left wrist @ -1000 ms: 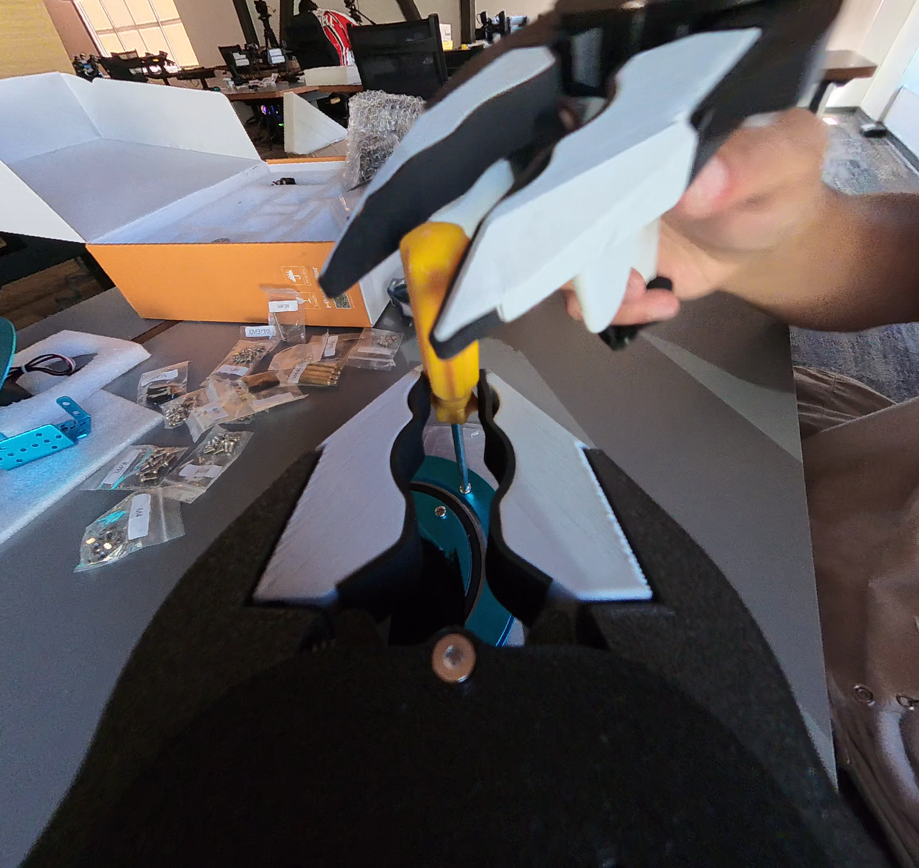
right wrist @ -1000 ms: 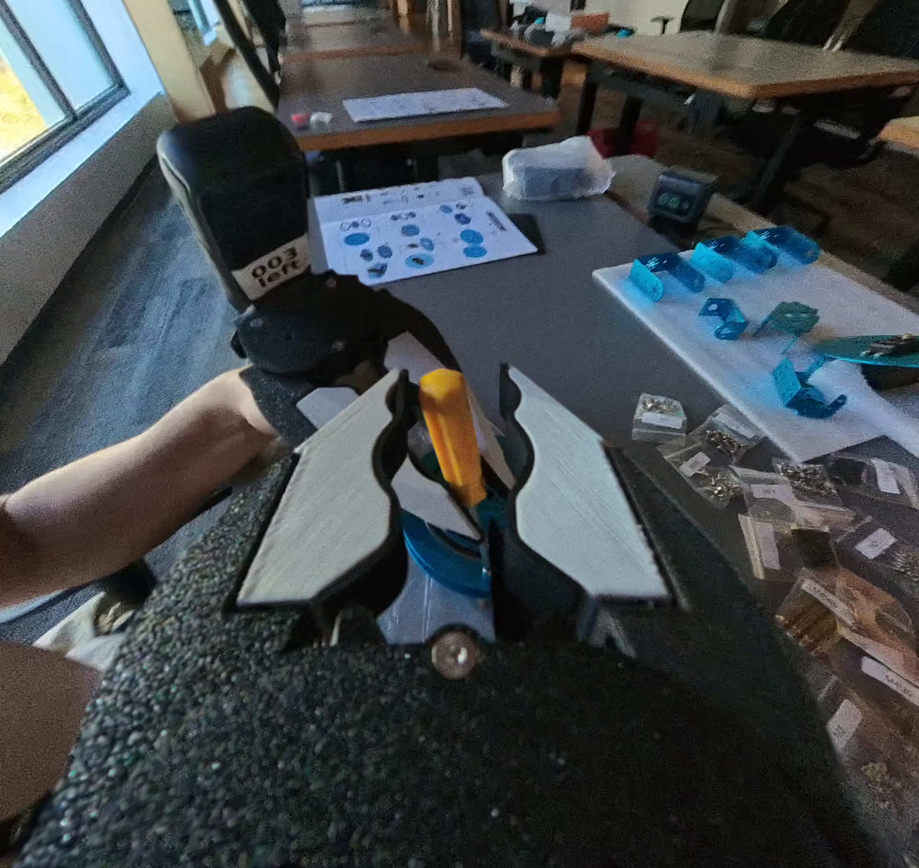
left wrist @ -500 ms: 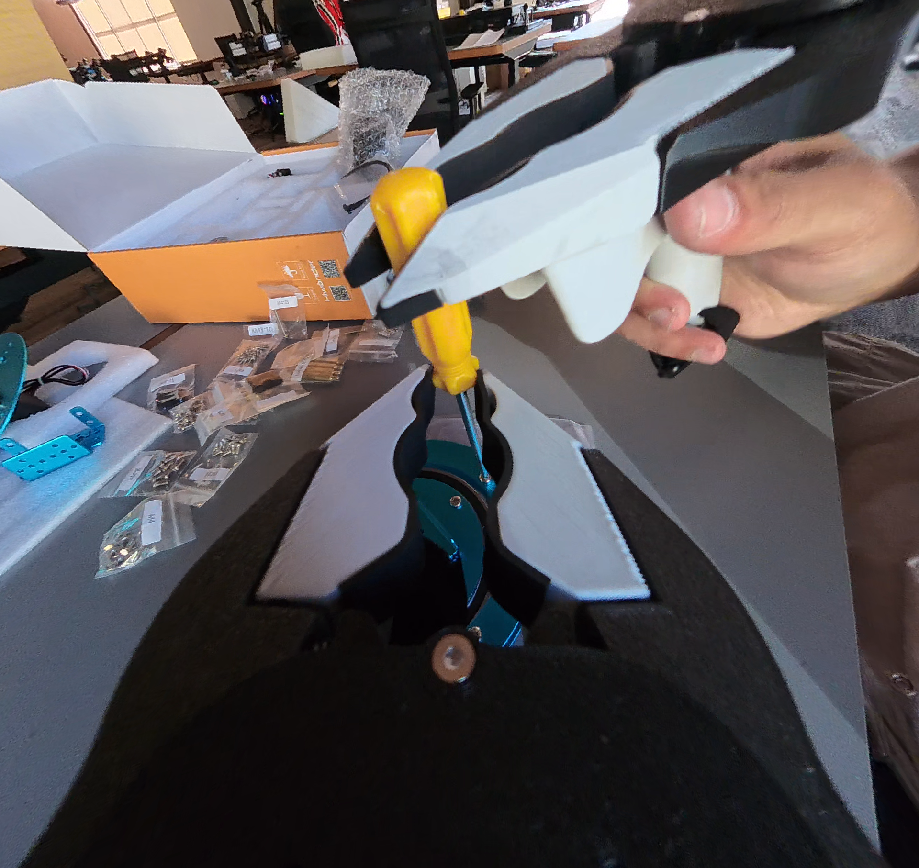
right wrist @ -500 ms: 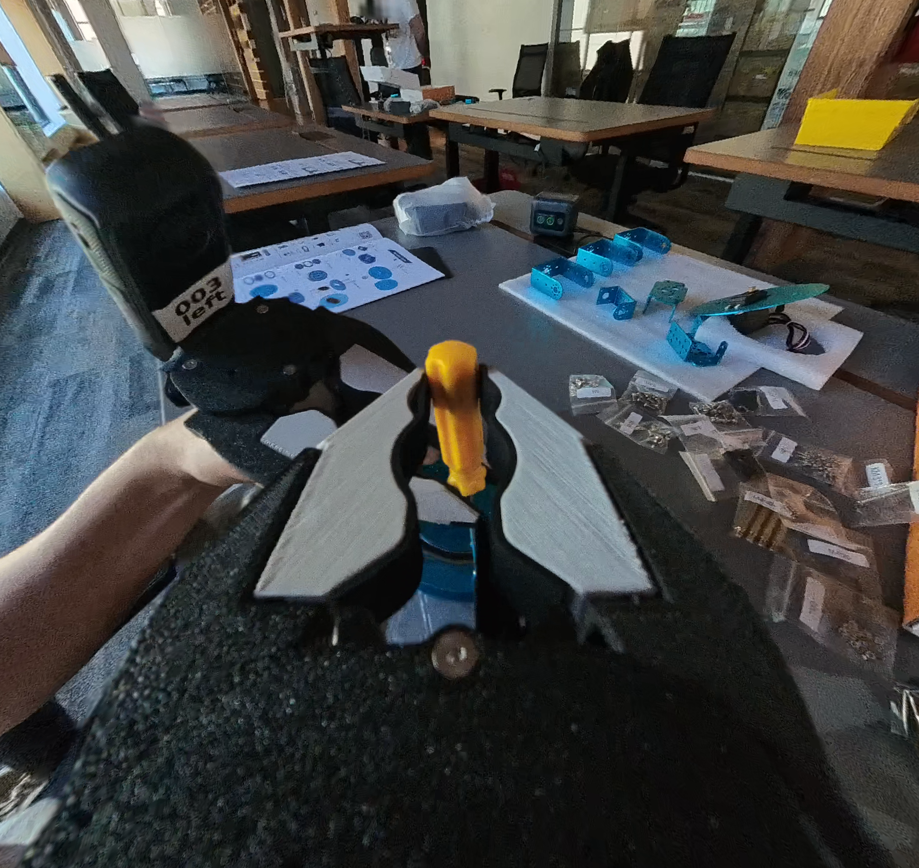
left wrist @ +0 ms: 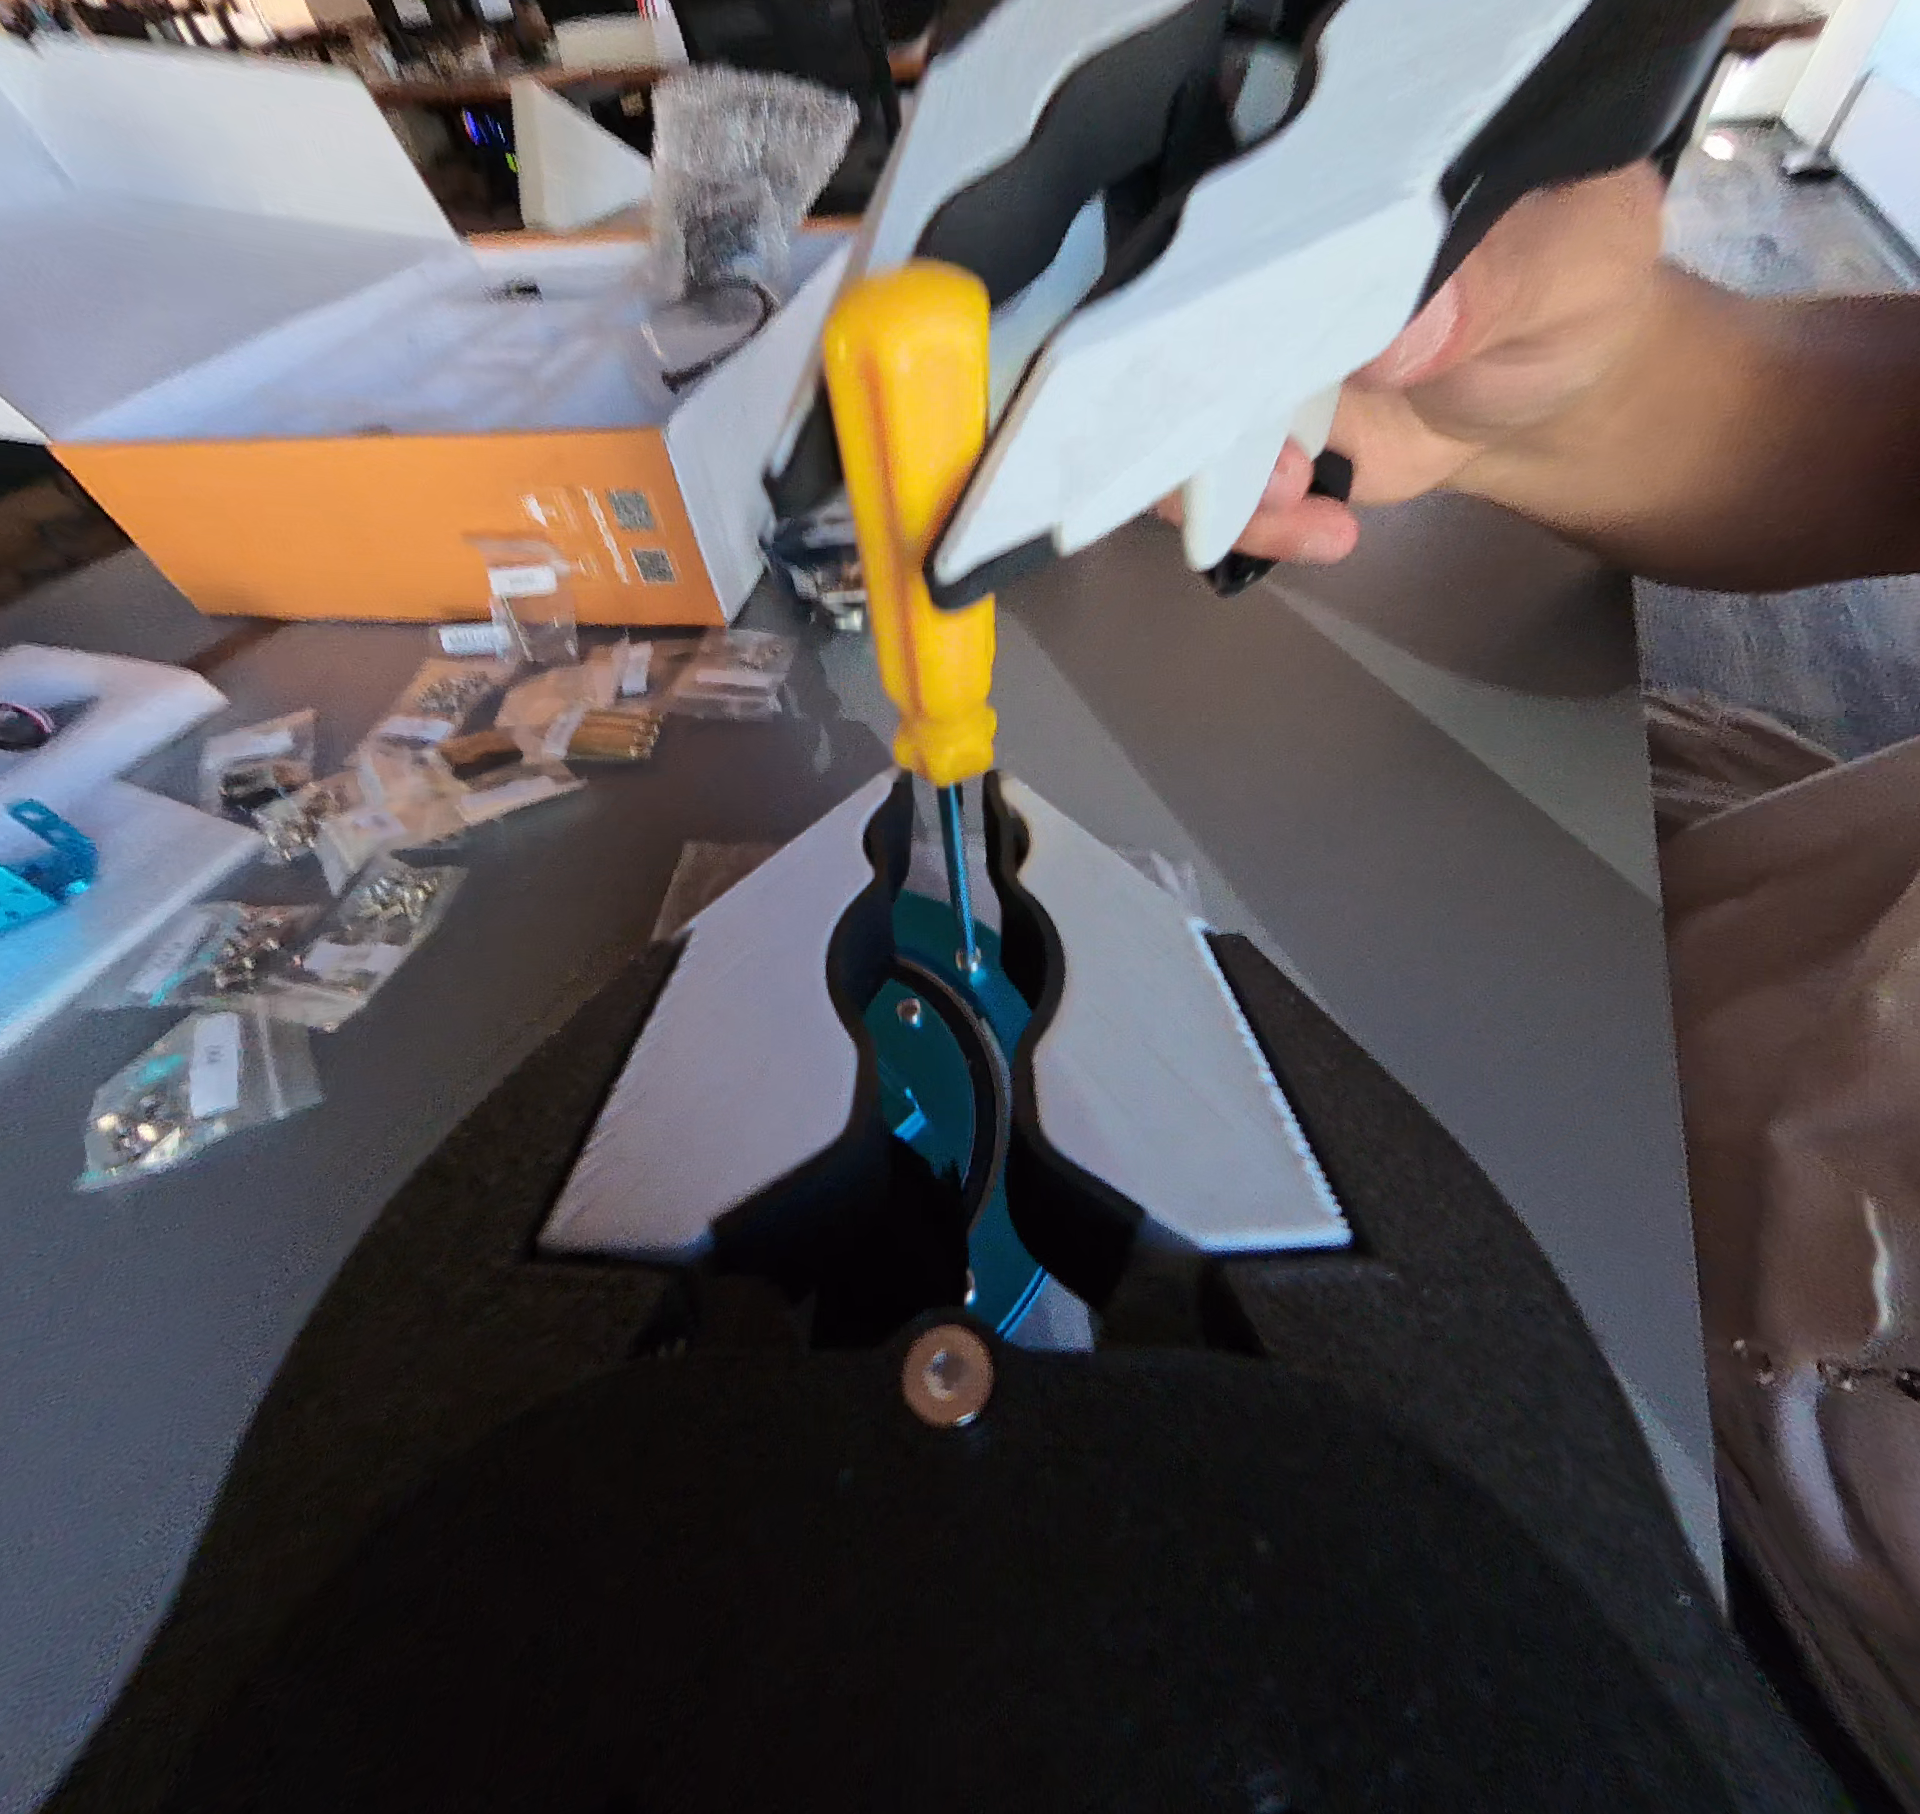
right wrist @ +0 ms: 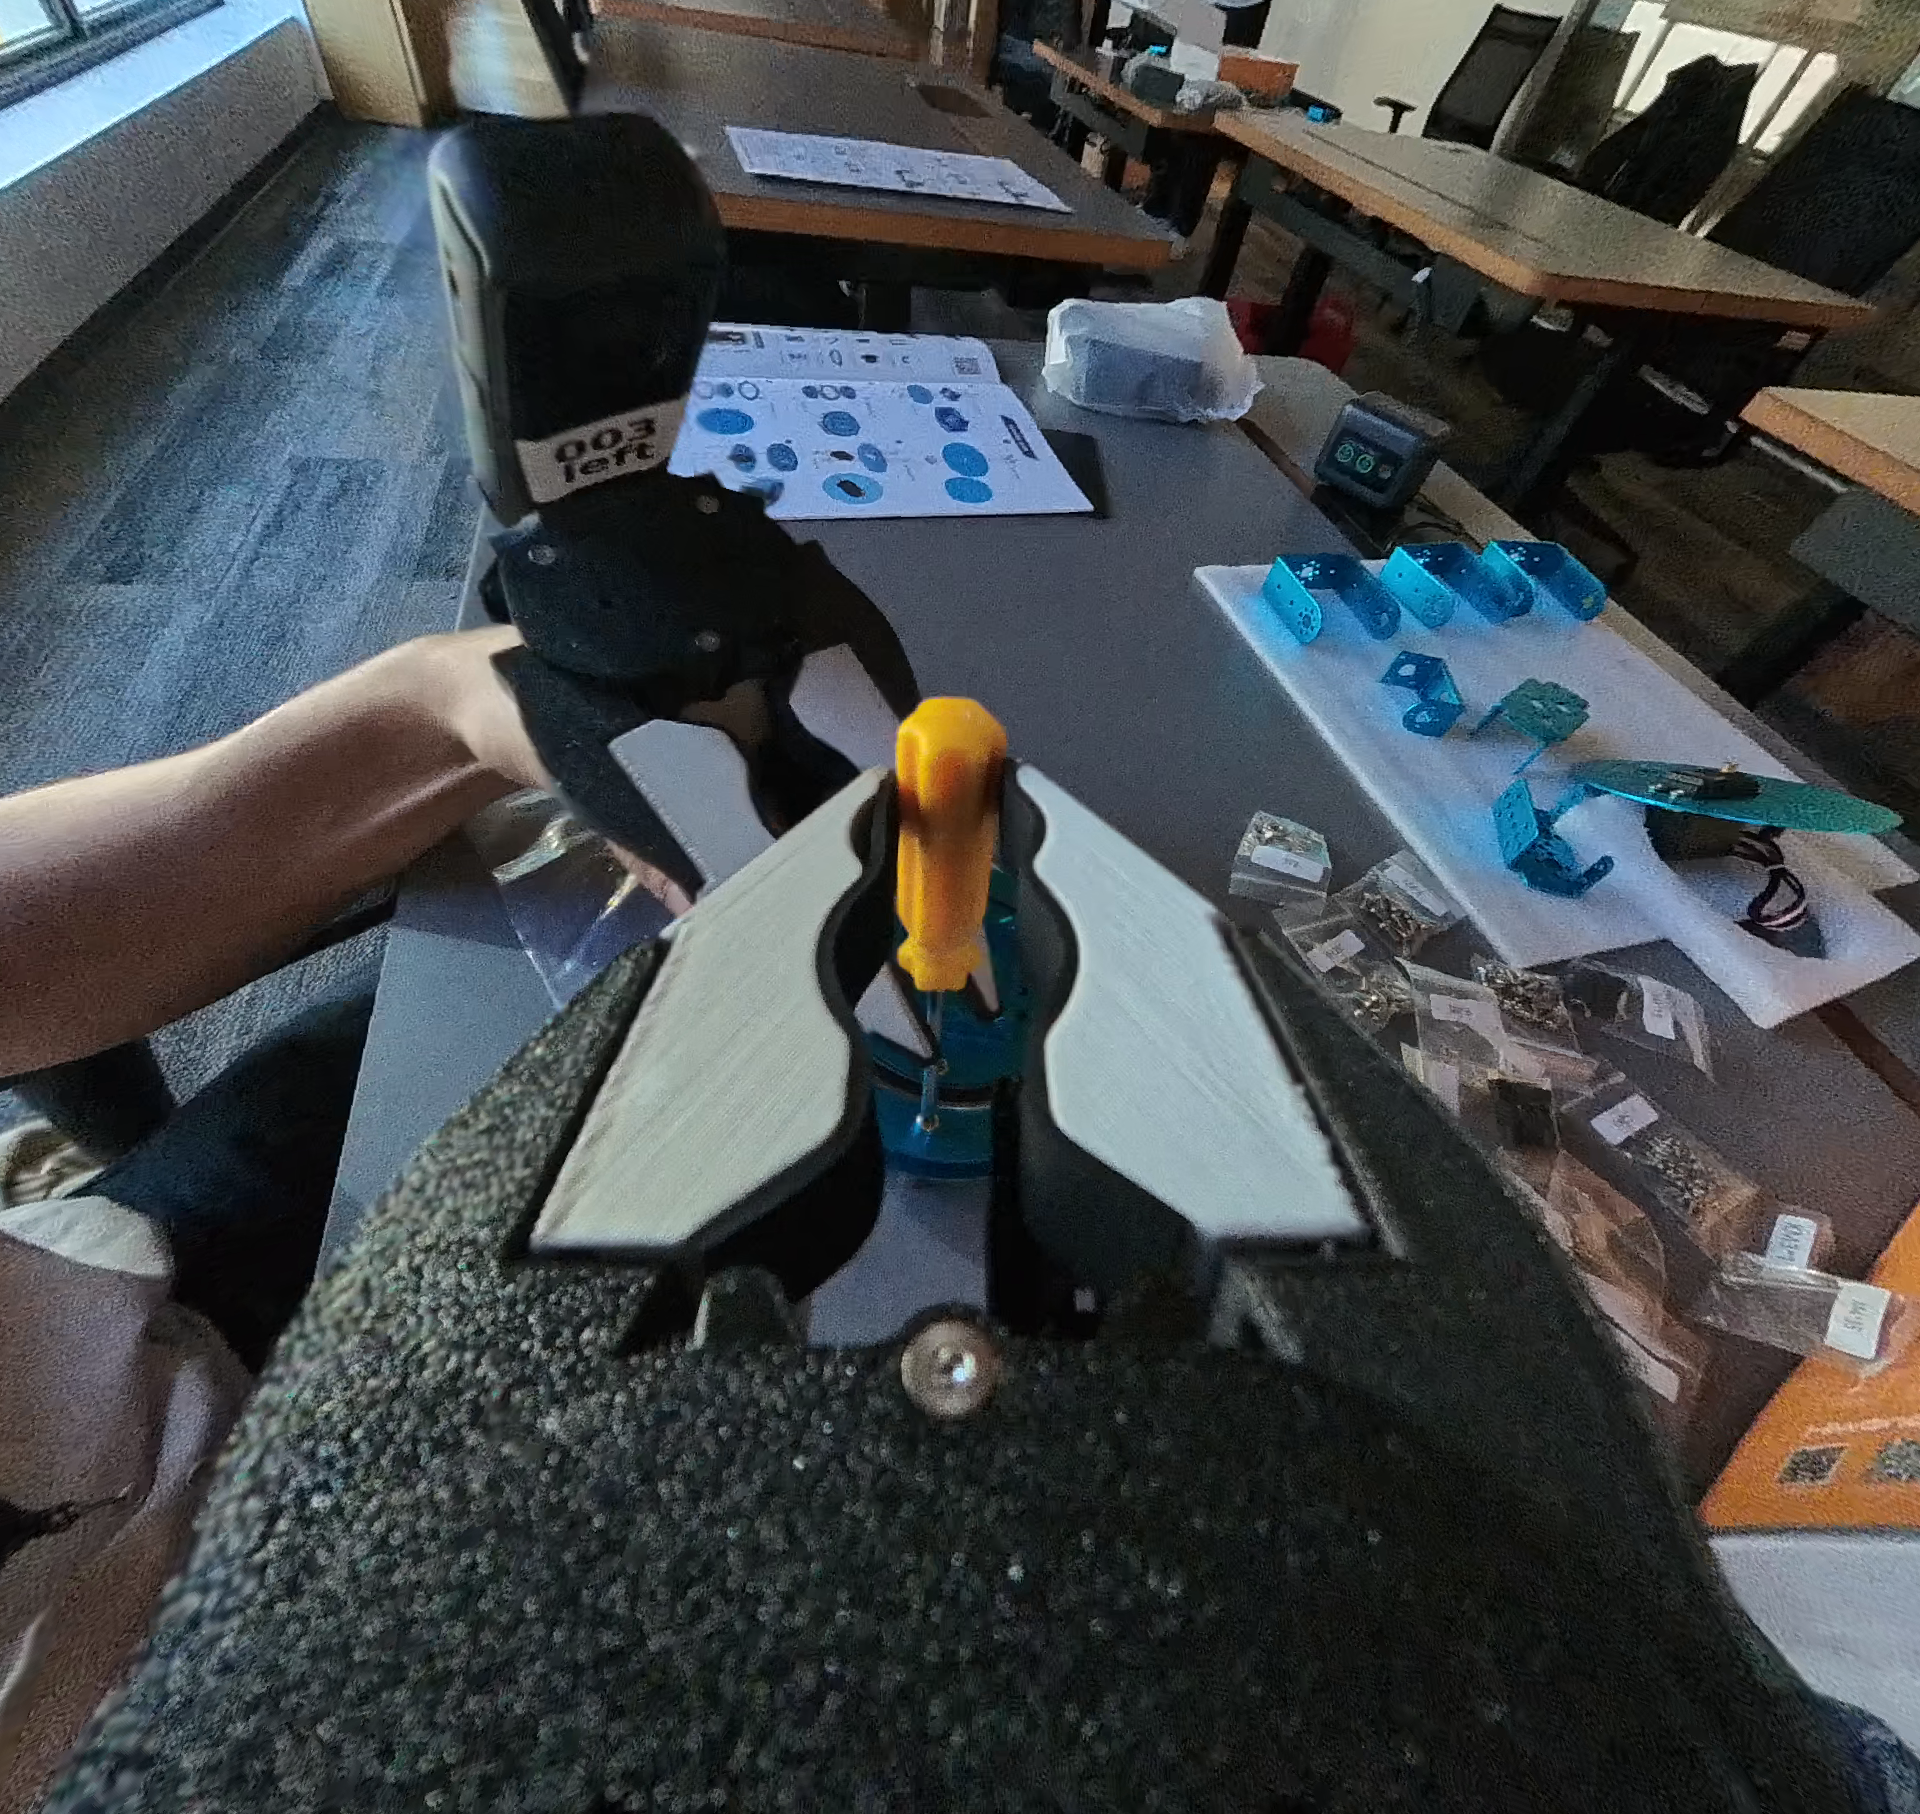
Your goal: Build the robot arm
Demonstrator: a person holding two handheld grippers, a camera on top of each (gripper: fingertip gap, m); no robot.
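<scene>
The right hand-held gripper [right wrist: 951, 829] is closed on the yellow handle of a screwdriver [right wrist: 948, 850], held near upright. Its thin shaft runs down to a screw on a teal disc [left wrist: 940, 1058]. The left hand-held gripper [left wrist: 940, 829] is clamped on that disc, which stands edge-on just above the grey worktop [right wrist: 1091, 642].

The screwdriver looks light and rigid; its smooth plastic handle may twist in the pads, so a grip at mid-handle suits it, as now. The disc looks like thin, stiff, slick metal, best pinched across its flat faces.

Small bags of screws [left wrist: 197, 1099] lie to the left, near an orange box [left wrist: 395, 517]. Blue brackets [right wrist: 1423, 590] sit on white foam [right wrist: 1403, 777].
</scene>
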